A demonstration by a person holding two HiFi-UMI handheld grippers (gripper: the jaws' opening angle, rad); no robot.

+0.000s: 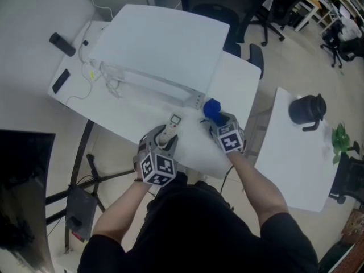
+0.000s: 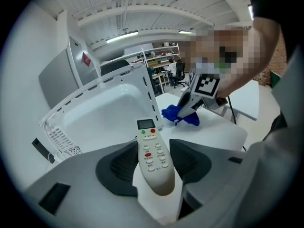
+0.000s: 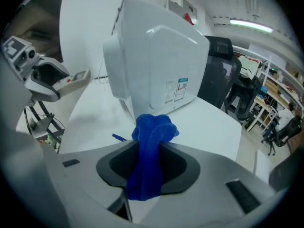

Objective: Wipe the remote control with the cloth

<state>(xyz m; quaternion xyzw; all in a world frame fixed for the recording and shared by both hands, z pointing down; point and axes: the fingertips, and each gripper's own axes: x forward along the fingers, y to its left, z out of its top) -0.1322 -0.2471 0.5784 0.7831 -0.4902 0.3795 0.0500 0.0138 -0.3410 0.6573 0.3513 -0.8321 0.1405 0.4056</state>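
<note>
The left claw (image 1: pixel 166 138) grips the remote control (image 1: pixel 172 125) by its lower half, pads pressed on its two long sides. The remote sits above the near edge of the table (image 1: pixel 242 75), button face up. Its long axis runs away from the person, and its display end points at the white housing (image 1: pixel 162 47) across the table. To its right, near the same edge, the right claw (image 1: pixel 218 120) pinches the bunched blue cloth (image 1: pixel 211 109), whose free end pokes forward past the pads.
</note>
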